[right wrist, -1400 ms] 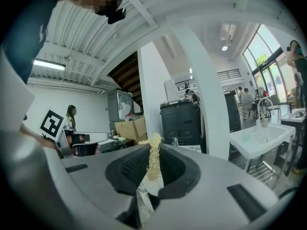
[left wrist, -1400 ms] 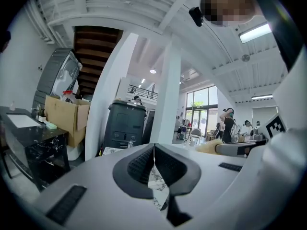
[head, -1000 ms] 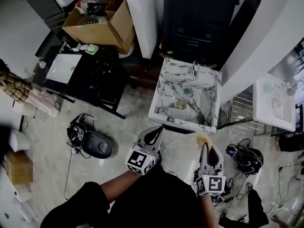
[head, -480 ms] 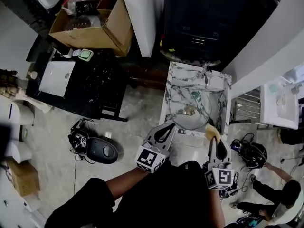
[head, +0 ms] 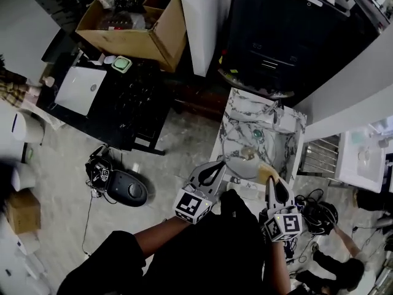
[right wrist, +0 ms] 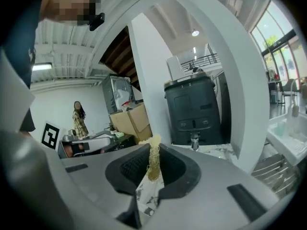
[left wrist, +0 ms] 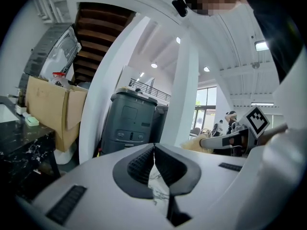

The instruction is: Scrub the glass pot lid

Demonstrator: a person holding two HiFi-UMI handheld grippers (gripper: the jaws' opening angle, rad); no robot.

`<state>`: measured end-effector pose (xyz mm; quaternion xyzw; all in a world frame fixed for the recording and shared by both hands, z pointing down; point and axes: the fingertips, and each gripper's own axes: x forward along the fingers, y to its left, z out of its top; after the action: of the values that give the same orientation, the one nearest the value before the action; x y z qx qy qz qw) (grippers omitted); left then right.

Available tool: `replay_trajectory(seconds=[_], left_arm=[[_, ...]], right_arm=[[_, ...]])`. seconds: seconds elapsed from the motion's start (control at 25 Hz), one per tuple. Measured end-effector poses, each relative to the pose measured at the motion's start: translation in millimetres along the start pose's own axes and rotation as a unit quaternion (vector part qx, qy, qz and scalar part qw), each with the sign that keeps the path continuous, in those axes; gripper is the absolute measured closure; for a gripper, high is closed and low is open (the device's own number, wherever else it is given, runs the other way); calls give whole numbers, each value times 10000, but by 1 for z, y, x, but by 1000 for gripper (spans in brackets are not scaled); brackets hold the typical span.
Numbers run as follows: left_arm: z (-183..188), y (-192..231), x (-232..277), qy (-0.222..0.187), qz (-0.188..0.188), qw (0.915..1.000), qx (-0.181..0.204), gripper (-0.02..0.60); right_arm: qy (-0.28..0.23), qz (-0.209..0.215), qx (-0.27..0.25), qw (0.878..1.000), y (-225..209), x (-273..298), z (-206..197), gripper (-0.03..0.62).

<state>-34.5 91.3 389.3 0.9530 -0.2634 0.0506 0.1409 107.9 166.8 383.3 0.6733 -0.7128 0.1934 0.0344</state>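
The glass pot lid (head: pixel 241 162) lies in the marble sink (head: pixel 234 110), its knob near the middle. My left gripper (head: pixel 215 168) is shut and empty, its tips at the sink's near left edge; in the left gripper view the jaws (left wrist: pixel 154 151) meet with nothing between them. My right gripper (head: pixel 270 183) is shut on a yellow scrubber (head: pixel 264 173) at the sink's near edge, just short of the lid. In the right gripper view the scrubber (right wrist: pixel 153 158) stands pinched between the jaws (right wrist: pixel 153 169), and the faucet (right wrist: pixel 194 141) shows beyond.
A tall black cabinet (head: pixel 288 35) stands behind the sink, a white pillar (head: pixel 202 17) to its left. Further left are a black table (head: pixel 116 103) and a cardboard box (head: pixel 138 23). Cables and a black device (head: pixel 126 189) lie on the floor. A person (head: pixel 338 266) is at lower right.
Both grippers have moved up to the sink's near edge. The right one still holds the scrubber, and the left stays shut.
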Motion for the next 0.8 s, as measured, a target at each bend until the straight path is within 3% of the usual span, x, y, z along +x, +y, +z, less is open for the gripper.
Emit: replay_trajectory(seconds=[0.4, 0.8], left_arm=[[-17, -1, 30, 34, 611, 9981, 26, 563], [-59, 19, 50, 334, 1608, 9864, -43, 563]], right_arm=[[665, 873, -229, 9937, -24, 57, -30, 530], [1441, 1844, -674, 9699, -40, 118, -99, 530]])
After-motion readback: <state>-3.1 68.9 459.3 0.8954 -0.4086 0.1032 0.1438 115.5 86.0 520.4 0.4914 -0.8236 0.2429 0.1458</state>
